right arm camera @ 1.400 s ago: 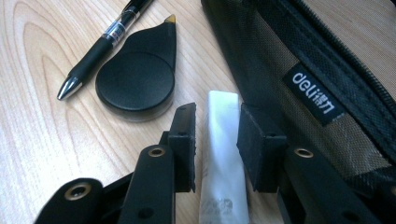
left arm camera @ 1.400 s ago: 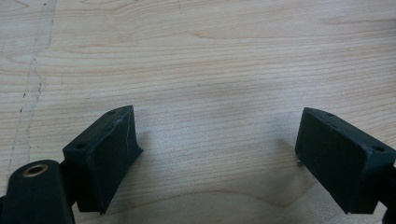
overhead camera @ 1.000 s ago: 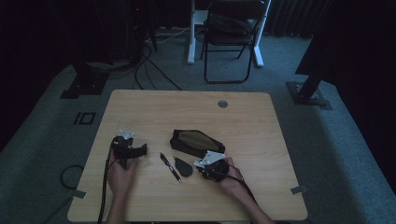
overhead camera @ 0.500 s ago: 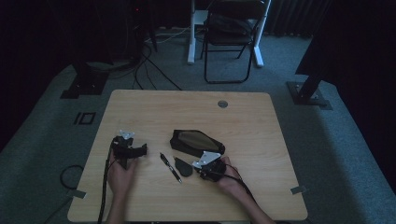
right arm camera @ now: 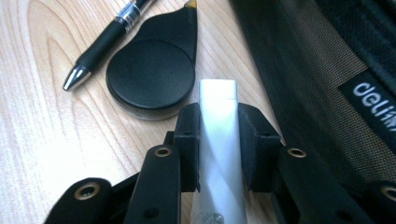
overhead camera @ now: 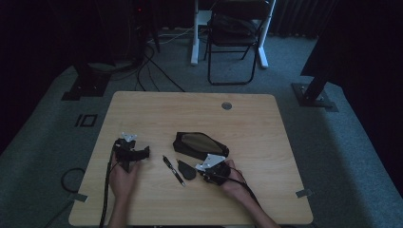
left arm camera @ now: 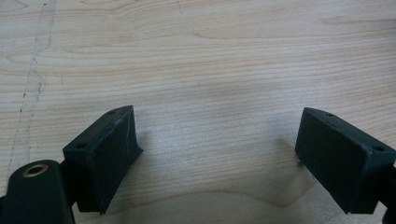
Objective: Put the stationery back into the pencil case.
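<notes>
Closing tighter on white eraser (right arm camera: 218, 135) with right gripper (right arm camera: 218, 123), risking slippage toward pencil case (right arm camera: 322, 70) at two o'clock; left gripper (left arm camera: 217, 149) gaping empty.

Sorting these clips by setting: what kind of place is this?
Probably a lab or office workroom: a wooden table on grey carpet, a folding chair behind it, and cables across the floor by equipment stands.

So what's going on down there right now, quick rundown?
Right gripper shut on white stick, beside the pouch. Left gripper open over bare table. Pen and black disc just ahead.
</notes>
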`<state>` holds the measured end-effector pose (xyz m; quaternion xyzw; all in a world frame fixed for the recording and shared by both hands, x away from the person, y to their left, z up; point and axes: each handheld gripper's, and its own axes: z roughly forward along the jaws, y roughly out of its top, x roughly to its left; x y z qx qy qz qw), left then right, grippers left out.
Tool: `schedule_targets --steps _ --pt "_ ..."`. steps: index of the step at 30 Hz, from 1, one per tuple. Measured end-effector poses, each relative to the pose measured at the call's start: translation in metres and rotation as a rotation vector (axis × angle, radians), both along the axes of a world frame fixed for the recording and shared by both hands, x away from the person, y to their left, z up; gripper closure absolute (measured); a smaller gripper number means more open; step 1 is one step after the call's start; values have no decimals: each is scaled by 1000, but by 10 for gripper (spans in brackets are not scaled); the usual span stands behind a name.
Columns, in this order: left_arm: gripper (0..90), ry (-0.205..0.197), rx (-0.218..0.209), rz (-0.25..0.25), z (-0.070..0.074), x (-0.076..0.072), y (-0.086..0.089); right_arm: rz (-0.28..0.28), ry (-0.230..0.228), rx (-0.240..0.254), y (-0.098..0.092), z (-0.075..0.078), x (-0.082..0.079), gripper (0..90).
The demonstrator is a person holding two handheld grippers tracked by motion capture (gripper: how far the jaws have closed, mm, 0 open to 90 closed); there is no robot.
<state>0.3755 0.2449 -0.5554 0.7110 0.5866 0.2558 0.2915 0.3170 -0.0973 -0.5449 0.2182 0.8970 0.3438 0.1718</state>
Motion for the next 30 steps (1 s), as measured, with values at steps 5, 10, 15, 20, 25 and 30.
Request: schedule_targets --steps 5,10,15,20,25,30 --pt "131 0 0 0 0 0 0 7 -10 11 -1 5 -2 713" --pt "131 0 0 0 0 0 0 6 -13 19 0 9 -4 713" --pt "131 0 0 0 0 0 0 18 -27 22 1 13 -6 713" --pt "131 0 0 0 0 0 0 18 -28 26 1 14 -6 713" --pt "131 0 0 0 0 0 0 17 -32 31 0 16 -7 713" --pt "131 0 0 0 0 0 0 20 -41 37 0 19 -7 714"
